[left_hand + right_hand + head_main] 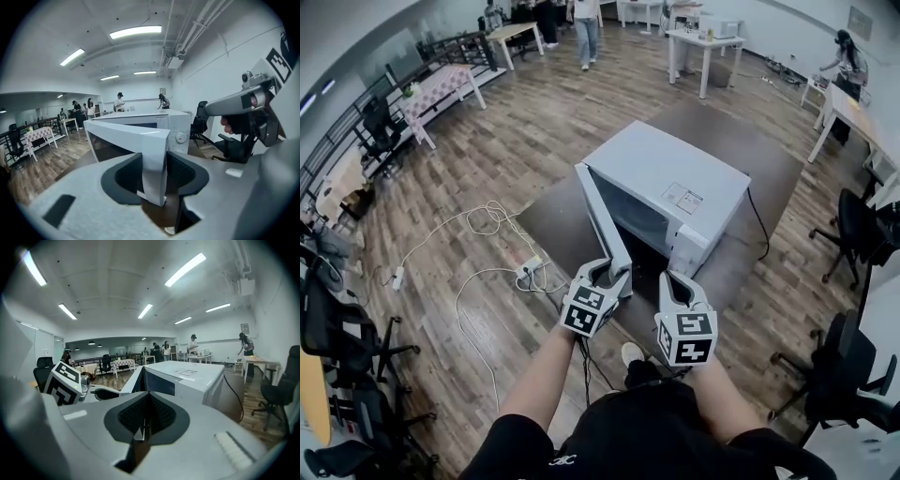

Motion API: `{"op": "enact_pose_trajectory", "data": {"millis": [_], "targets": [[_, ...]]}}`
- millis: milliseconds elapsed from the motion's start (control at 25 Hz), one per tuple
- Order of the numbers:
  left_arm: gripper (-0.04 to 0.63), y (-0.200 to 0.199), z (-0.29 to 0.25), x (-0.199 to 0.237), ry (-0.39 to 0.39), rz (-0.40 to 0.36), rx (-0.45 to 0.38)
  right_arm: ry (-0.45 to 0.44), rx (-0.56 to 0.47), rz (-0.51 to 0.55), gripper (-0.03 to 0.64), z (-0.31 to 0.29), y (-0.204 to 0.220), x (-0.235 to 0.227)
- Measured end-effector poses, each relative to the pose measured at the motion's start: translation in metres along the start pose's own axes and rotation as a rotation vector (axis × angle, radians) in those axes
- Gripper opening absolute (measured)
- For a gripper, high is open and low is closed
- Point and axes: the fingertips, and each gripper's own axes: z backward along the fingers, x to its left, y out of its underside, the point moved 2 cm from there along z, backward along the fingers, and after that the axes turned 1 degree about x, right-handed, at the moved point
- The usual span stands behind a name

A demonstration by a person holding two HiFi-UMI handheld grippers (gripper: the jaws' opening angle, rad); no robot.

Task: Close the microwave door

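Note:
A white microwave [675, 183] stands on a dark brown table [553, 220], its door [605, 220] swung out toward me. My left gripper [614, 272] is at the door's free edge; in the left gripper view that edge [152, 159] fills the space between the two pads, which lie against both faces of it. My right gripper [675, 281] hovers just right of the left one, in front of the open cavity, its jaws closed together with nothing in them [146, 420]. The microwave body [187, 378] lies ahead of it.
White cables and a power strip [525, 270] trail over the wooden floor left of the table. Black office chairs stand at the right [853, 225] and the left [347, 337]. White tables and several people are far back in the room.

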Motion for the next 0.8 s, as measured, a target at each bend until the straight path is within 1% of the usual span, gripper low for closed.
{"op": "enact_pose_trajectory", "data": {"millis": [280, 560, 800], "targets": [[0.178, -0.012, -0.023, -0.012, -0.006, -0.009, -0.006, 0.049, 0.003, -0.030, 0.009, 0.005, 0.005, -0.024], [0.183, -0.026, -0.045, -0.021, -0.016, -0.013, -0.027, 0.077, 0.000, -0.036, 0.009, 0.006, 0.001, -0.036], [0.184, -0.035, -0.067, -0.030, 0.013, -0.006, -0.030, 0.102, -0.007, -0.042, 0.009, 0.003, -0.003, -0.047]]}}
